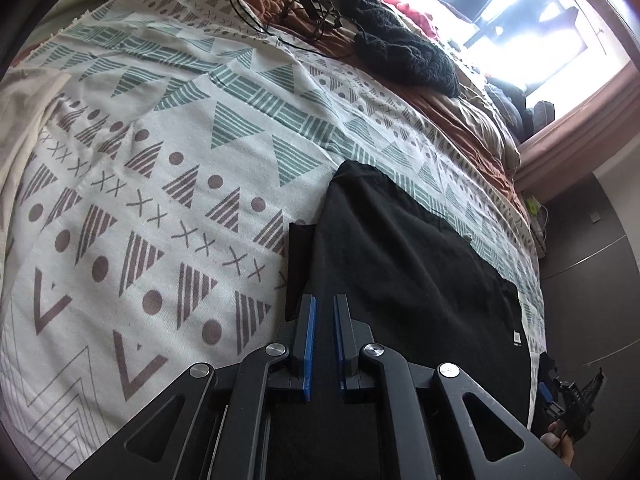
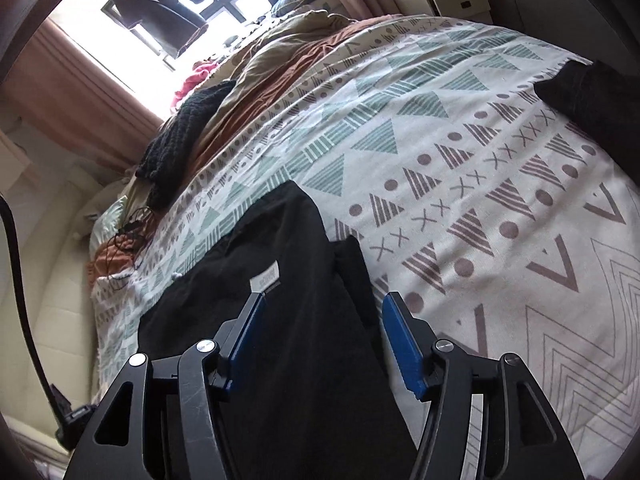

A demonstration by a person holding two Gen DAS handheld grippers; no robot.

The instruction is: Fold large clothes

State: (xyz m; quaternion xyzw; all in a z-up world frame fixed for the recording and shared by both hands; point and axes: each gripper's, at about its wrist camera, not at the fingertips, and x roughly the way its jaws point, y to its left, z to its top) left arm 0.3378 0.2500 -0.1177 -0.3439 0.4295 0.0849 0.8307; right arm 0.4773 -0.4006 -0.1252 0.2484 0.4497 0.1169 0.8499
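A black garment [image 1: 400, 264] lies flat on a bed, spread over a white bedspread [image 1: 160, 184] printed with green and brown triangles, dots and crosses. In the left wrist view the left tongs [image 1: 325, 304] hang over the garment's near edge, their blue-lined fingers [image 1: 310, 332] standing only a narrow slit apart with nothing caught between them; dark cloth shows through the gap but is not pinched. In the right wrist view the right tongs [image 2: 322, 300] stand about half open above the same black garment [image 2: 280, 280], the blue pads [image 2: 400, 344] clear of the fabric, so no cloth is held. A small white label [image 2: 265, 272] sits on the garment just ahead of the right tongs' left-hand finger, and a narrower folded strip of black cloth lies along the garment's side nearest the brown-patterned part of the bedspread [image 2: 480, 184]. Farther up the bed a rust-and-tan duvet [image 2: 272, 80] is bunched toward a bright window [image 2: 132, 12], with a black knitted piece [image 1: 404, 48] and a tangle of thin black cable [image 1: 296, 8] lying on it. Another dark garment [image 2: 592, 96] rests at the bedspread's far right edge in the right wrist view. At the lower right of the left wrist view the other tongs appear beyond the bed's edge, held in a person's hand [image 1: 560, 440].
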